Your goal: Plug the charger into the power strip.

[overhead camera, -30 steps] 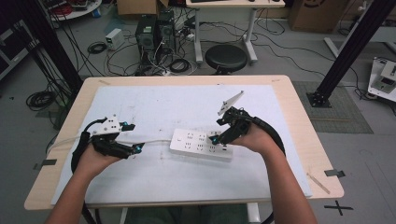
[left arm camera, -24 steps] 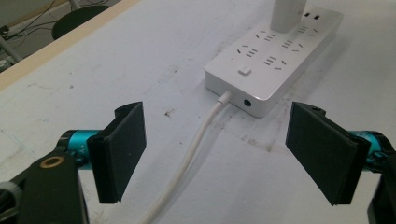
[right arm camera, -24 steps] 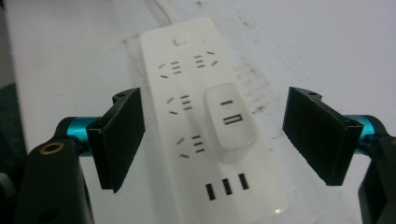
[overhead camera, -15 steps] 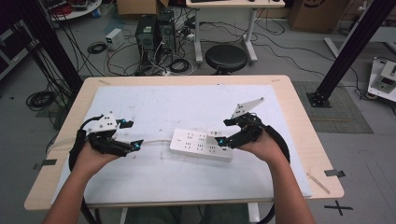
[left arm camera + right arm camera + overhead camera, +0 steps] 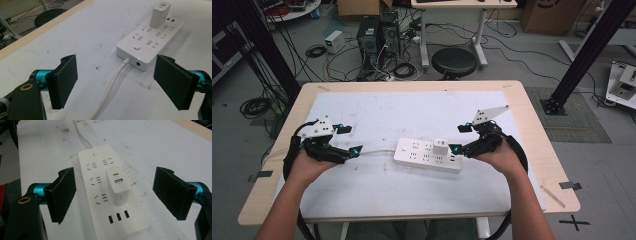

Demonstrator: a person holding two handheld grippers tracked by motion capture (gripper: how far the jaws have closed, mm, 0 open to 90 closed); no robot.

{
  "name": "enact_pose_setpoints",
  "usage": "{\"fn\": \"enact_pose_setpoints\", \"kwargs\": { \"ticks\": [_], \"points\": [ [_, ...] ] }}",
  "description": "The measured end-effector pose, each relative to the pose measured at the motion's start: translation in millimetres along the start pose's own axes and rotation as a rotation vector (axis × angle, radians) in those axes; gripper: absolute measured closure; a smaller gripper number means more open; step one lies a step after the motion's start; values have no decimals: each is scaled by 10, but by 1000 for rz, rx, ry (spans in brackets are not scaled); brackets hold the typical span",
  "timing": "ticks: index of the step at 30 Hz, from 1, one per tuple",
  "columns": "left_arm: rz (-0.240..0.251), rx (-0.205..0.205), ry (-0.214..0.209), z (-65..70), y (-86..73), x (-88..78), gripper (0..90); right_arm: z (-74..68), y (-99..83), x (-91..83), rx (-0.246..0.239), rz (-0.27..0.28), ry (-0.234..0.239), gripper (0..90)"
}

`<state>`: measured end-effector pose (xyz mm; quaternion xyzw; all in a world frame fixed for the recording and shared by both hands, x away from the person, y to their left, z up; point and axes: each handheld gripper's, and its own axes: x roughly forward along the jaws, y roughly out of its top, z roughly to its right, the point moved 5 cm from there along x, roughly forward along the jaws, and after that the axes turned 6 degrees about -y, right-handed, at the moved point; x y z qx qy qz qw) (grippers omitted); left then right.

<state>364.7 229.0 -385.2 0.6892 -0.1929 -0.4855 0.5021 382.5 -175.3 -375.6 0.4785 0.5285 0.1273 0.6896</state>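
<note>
Power strip (image 5: 428, 155) mid-table, jaws wide, bare mat (image 5: 412, 110) beyond

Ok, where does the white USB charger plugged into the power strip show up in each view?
High view: USB charger stands on the power strip, centre of the table.
Left gripper view: charger at top right, on the strip's far end.
Right gripper view: charger at centre, between the open jaws.
Shared landmark: the strip's white cable.

Each black handheld two-jaw gripper (image 5: 343, 140) (image 5: 457, 138) has flat black pads (image 5: 63, 80), teal fittings, a grey three-cornered plate and black cable.
</note>
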Motion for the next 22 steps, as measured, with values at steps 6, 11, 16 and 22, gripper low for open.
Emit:
{"fn": "enact_pose_setpoints", "kwargs": {
  "ticks": [6, 11, 16, 22],
  "points": [
    [4, 3, 5, -7, 1, -48, 194, -8, -2, -7, 0, -6, -10, 193],
    [3, 7, 4, -11, 9, -56, 194, -5, -3, -11, 6, -6, -23, 193],
    [5, 3, 2, -16, 12, -57, 194, 0, -1, -15, 5, -3, -23, 193],
    [2, 1, 5, -30, 0, -56, 194, 9, 2, -22, 11, 1, -28, 193]
  ]
}}
